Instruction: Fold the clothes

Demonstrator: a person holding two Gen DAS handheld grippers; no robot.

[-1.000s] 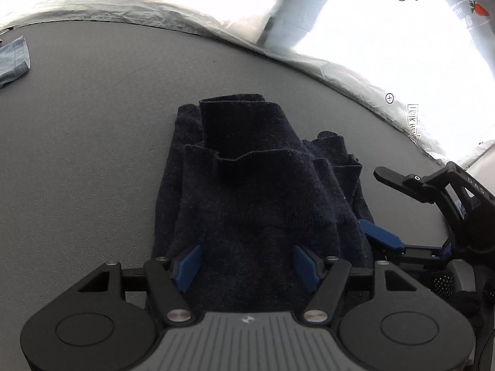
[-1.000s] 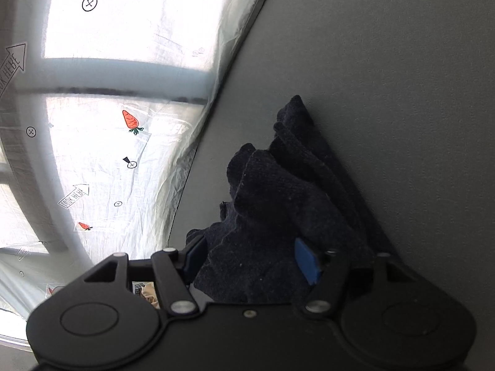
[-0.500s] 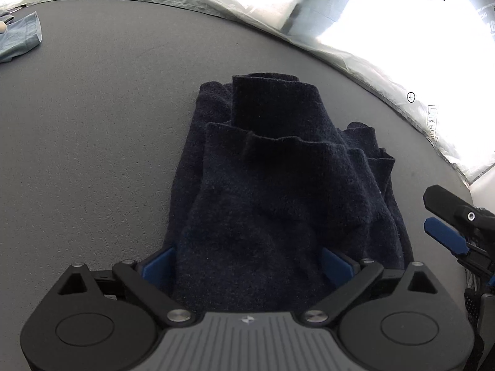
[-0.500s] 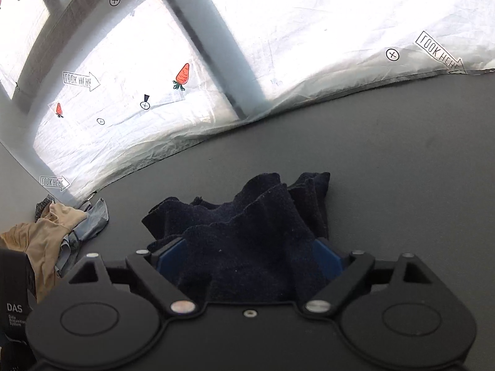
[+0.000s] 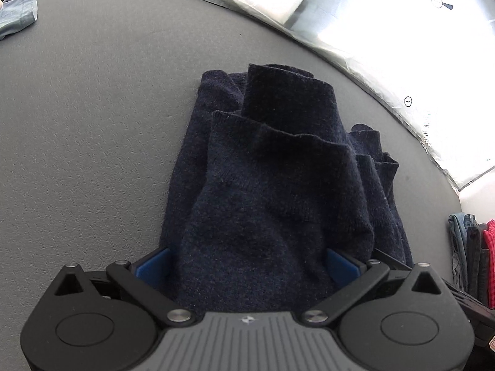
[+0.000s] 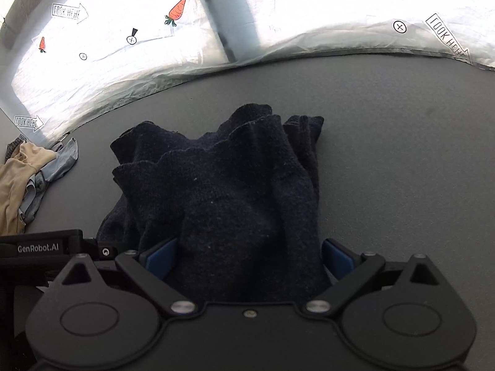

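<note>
- A grey felt-textured table [image 5: 92, 130] fills both wrist views, its far edge running along a crinkled white sheet [image 6: 309, 9] printed with orange carrots, arrows and crossed circles.
- A dark navy knitted garment [image 5: 272, 191] lies bunched in thick folds on the table, well in from the far edge, its ribbed hems stacked in layers; the right wrist view shows the same heap [image 6: 222, 191].
- The left gripper [image 5: 247, 266] sits low over the near end of the garment, its blue pads spread wide on either side of the folds, jaws opening, fabric between them but not pinched.
- The right gripper [image 6: 247, 256] likewise straddles the garment, jaws opening, blue pads apart with cloth bulging between them.
- A loose pile of beige and pale blue clothes [image 6: 27, 179] rests at the table's left edge in the right wrist view.
- A pale blue cloth [image 5: 18, 15] lies at the far left corner in the left wrist view.
- Denim and red checked fabric [image 5: 473, 259] hangs beyond the right edge.
</note>
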